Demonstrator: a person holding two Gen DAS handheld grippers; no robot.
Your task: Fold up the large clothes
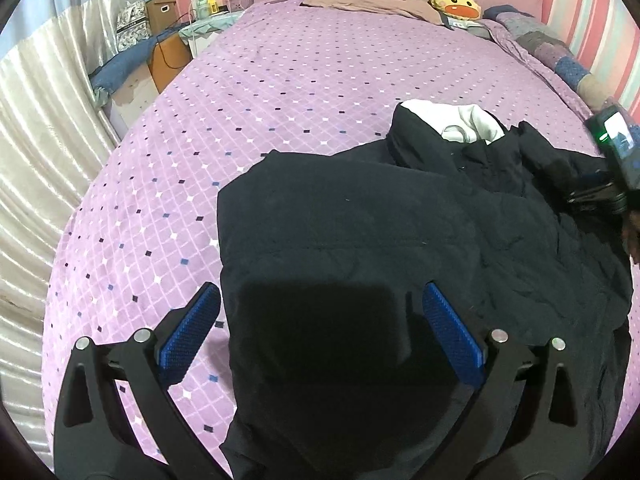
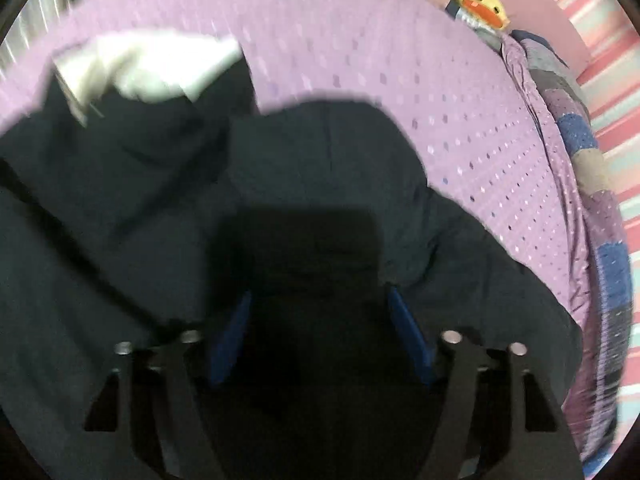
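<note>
Left wrist view shows my left tongs (image 1: 320,320) spread open over the soft, bulky black padded jacket (image 1: 360,232), best pinched at its hem.

My jacket (image 1: 380,240) lies on the near right of the bed (image 1: 280,92). Far behind it sit a pillow (image 1: 360,2) and duck plush (image 1: 454,2); a quilt (image 2: 580,152) runs along the right edge.

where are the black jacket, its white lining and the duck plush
black jacket (image 1: 360,216), left wrist view, flat back panel
white lining (image 1: 460,120), left wrist view, inside the collar
duck plush (image 1: 456,3), left wrist view, its face
</note>
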